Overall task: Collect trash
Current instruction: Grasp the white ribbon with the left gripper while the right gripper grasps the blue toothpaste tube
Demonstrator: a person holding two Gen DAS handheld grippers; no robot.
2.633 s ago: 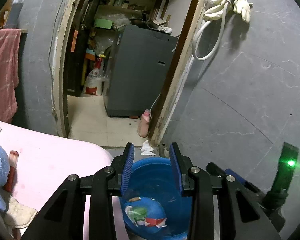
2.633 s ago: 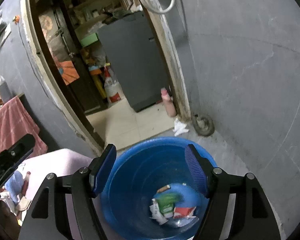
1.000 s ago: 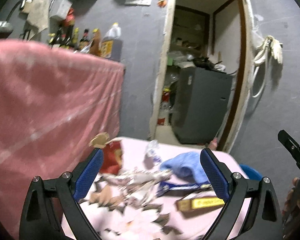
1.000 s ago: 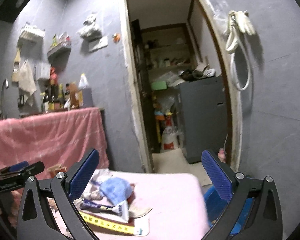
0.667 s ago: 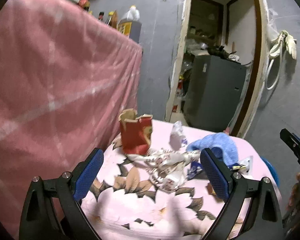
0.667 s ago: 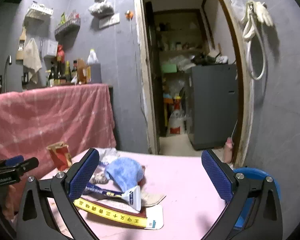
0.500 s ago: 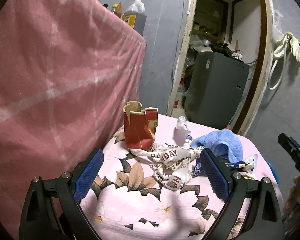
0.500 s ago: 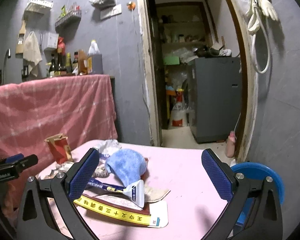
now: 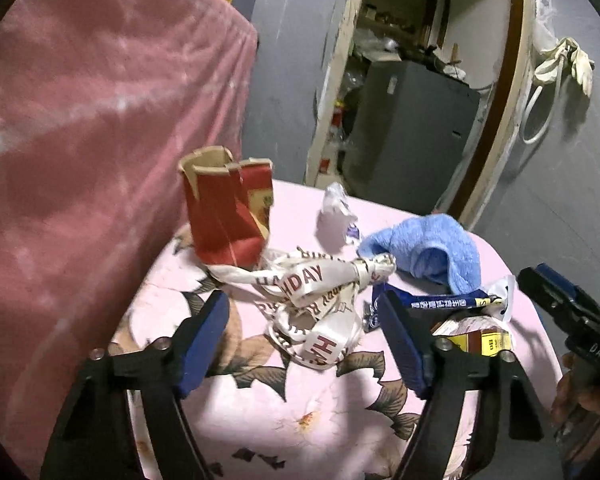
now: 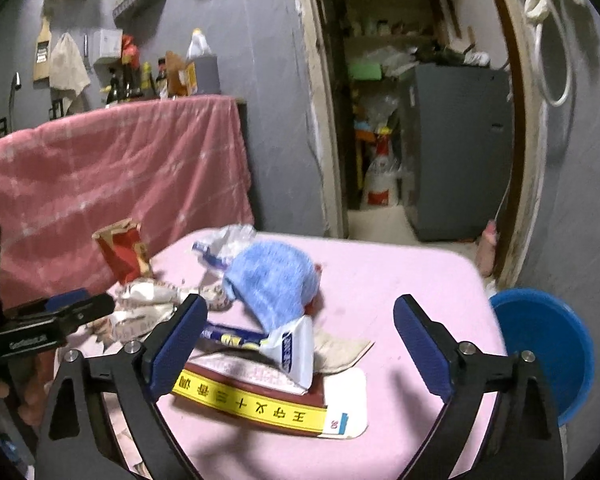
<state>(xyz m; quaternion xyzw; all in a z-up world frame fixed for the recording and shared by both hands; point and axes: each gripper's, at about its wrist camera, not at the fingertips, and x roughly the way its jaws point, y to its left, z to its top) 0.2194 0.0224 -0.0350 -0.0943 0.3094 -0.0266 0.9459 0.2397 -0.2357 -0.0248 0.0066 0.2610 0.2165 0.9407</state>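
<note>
Trash lies on a pink flowered table (image 9: 300,420). My left gripper (image 9: 302,340) hovers low over a crumpled white printed ribbon (image 9: 312,292); its jaws are closing, the ribbon lies between them, and the pads do not touch it. Behind stand a torn red carton (image 9: 224,216) and a clear wrapper (image 9: 334,216). My right gripper (image 10: 300,348) is closing too, pads free, above a toothpaste tube (image 10: 268,340) and a flat packet with a yellow strip (image 10: 252,404). A blue cloth (image 10: 272,280) lies just beyond.
A blue basin (image 10: 548,344) sits on the floor past the table's right edge. A pink curtain (image 9: 80,140) hangs close on the left. An open doorway with a grey appliance (image 10: 456,152) lies behind the table. A hand holds each gripper at the frame edges.
Both views swung from the blue basin to the table. Both grippers then sank and drew closer to the trash, and their jaws have narrowed.
</note>
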